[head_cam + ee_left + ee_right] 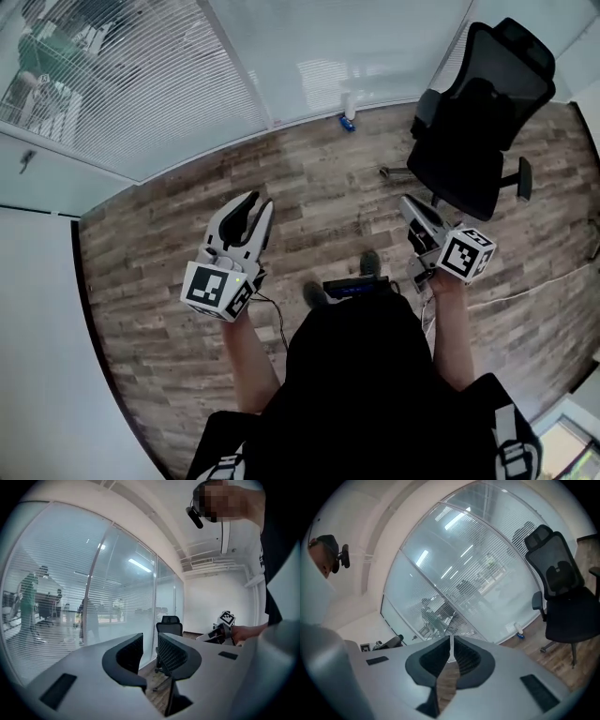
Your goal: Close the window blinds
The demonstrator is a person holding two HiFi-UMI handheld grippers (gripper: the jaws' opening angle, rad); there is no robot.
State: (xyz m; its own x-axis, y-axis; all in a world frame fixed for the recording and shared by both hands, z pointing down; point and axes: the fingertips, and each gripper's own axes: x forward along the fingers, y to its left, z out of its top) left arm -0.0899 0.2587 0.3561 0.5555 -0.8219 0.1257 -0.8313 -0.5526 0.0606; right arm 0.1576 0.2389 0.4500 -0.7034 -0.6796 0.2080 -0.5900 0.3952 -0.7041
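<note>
The window blinds [122, 84] hang behind the glass wall at the far left, their thin white slats level, with people dimly visible through them. They also fill the left gripper view as the blinds [56, 616] and the right gripper view as the blinds [478, 550]. My left gripper [259, 208] is held over the wood floor, well short of the glass, its jaws apart and nothing between them [150, 641]. My right gripper [408, 202] points toward the chair side, its jaws together and empty [451, 639]. No cord or wand shows near either gripper.
A black office chair [478, 112] stands at the right near the glass, seen also as the chair [169, 625] and the chair [562, 597]. A small white and blue object [349, 112] sits on the floor at the base of the glass. A white wall [37, 328] lies at the left.
</note>
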